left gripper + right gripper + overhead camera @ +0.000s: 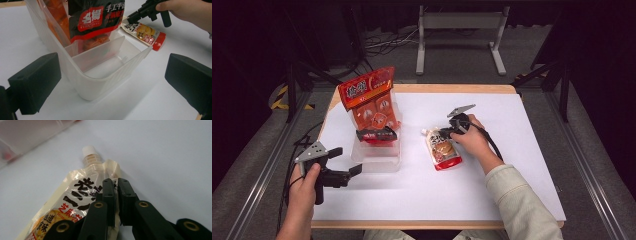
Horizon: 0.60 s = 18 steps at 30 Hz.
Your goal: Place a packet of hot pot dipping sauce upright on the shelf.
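- White table (422,195), wooden-edged, dark floor beyond.
- Left gripper (346,169): near edge, jaws spread wide and holding nothing, facing the clear bin (100,82).
- Clear bin: divided; snack bags (371,102) upright in far compartments, near compartment vacant.
- Right gripper (116,195): jaws pinched on the sauce pouch (443,149) just below its spout.
- Sauce pouch: flat, right of bin; long axis runs near-to-far, white cap (89,150) at its far end.
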### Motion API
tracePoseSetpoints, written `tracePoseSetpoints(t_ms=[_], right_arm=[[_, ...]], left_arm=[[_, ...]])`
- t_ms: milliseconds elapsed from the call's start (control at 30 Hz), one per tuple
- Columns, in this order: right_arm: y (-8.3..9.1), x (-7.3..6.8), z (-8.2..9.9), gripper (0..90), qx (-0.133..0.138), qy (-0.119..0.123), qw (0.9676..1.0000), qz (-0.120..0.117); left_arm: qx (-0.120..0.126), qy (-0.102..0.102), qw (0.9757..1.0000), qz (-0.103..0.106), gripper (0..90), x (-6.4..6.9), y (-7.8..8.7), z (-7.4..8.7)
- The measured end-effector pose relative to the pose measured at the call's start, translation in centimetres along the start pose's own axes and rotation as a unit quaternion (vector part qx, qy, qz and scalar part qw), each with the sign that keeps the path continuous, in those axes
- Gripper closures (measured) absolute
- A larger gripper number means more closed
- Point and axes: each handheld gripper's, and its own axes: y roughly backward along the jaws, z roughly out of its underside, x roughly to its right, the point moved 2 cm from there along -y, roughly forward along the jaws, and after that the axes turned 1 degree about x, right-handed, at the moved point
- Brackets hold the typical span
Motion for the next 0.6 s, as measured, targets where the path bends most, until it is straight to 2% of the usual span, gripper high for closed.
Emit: tracePoseSetpoints(t_ms=[267, 600], right_arm=[[1.9, -0.5, -0.7, 86.2, 0.027, 0.004, 0.9996, -0.009], [5.1, -2.6, -2.0, 86.7, 0.079, 0.025, 0.9959, -0.035]], left_arm=[[0.001, 0.000, 1.0000, -0.001, 1.3, 0.1, -0.1, 0.0], [-0.001, -0.002, 1.0000, -0.002, 1.4, 0.1, -0.1, -0.1]])
